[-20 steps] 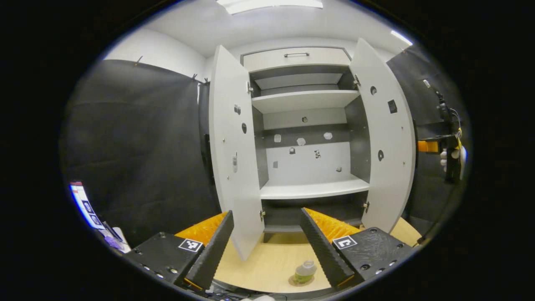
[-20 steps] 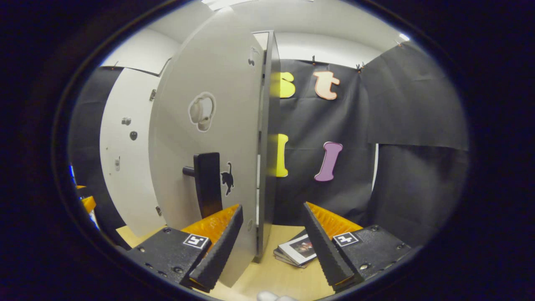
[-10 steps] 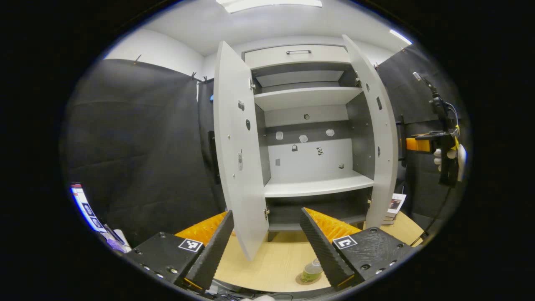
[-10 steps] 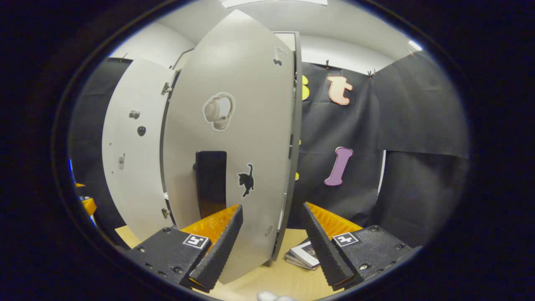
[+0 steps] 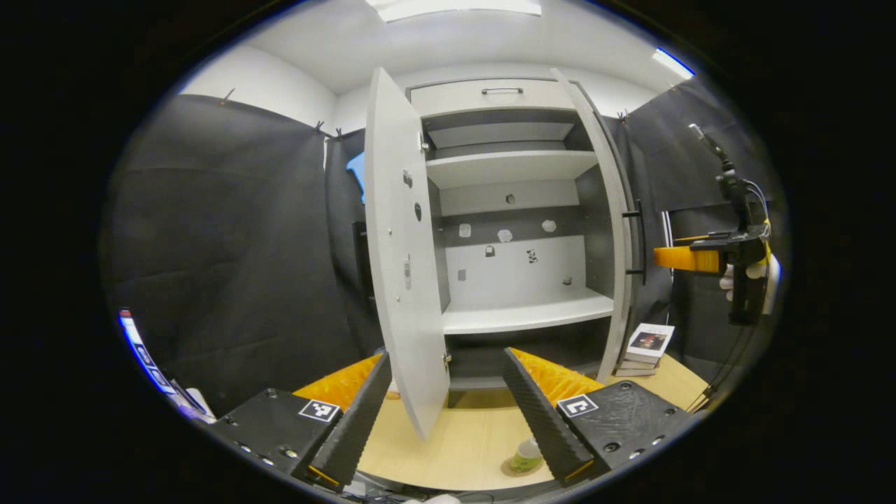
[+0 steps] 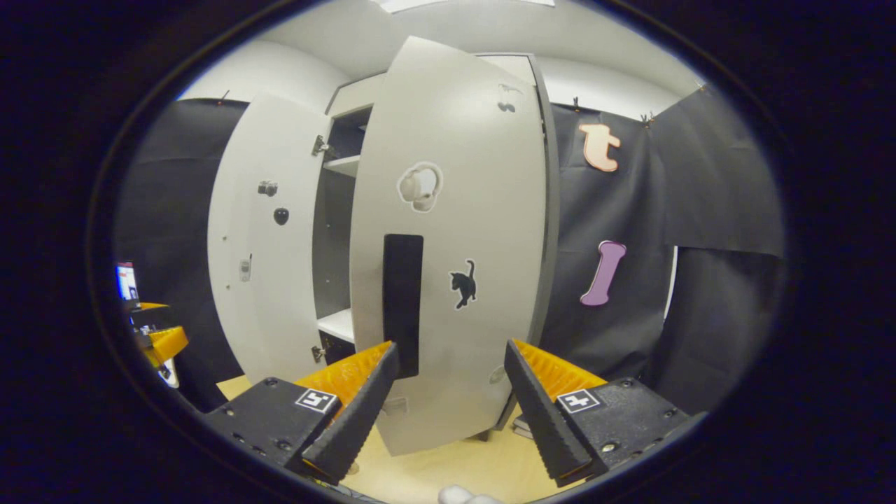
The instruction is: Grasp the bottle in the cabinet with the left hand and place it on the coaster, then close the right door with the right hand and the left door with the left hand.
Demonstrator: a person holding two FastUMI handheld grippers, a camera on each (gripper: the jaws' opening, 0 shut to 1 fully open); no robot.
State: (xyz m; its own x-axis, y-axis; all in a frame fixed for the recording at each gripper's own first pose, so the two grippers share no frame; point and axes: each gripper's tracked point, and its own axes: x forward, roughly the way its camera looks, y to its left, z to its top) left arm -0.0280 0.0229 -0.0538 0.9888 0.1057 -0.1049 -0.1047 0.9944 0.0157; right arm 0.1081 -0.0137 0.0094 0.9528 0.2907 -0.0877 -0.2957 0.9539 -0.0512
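Left gripper view: the left claw [image 5: 444,413] stands wide, holding nothing, low over the wooden surface [image 5: 462,448] before the cabinet [image 5: 514,210]. The bottle [image 5: 526,456] stands on the round coaster [image 5: 512,469] at the surface's near edge, partly hidden behind one finger of the claw. The left door [image 5: 402,245] stands fully open, its inner face showing; the right door [image 5: 609,231] appears nearly edge-on, partway swung inward. The right claw [image 5: 682,259], held by a gloved hand [image 5: 745,276], sits just beside the right door's outer face; its state cannot be told here. A stack of books [image 5: 644,346] lies on the surface beside the cabinet.

Right gripper view: the right claw [image 6: 448,413] stands wide and empty, close to the right door [image 6: 455,245], beside its black handle [image 6: 402,294]; whether a finger touches the door cannot be told.
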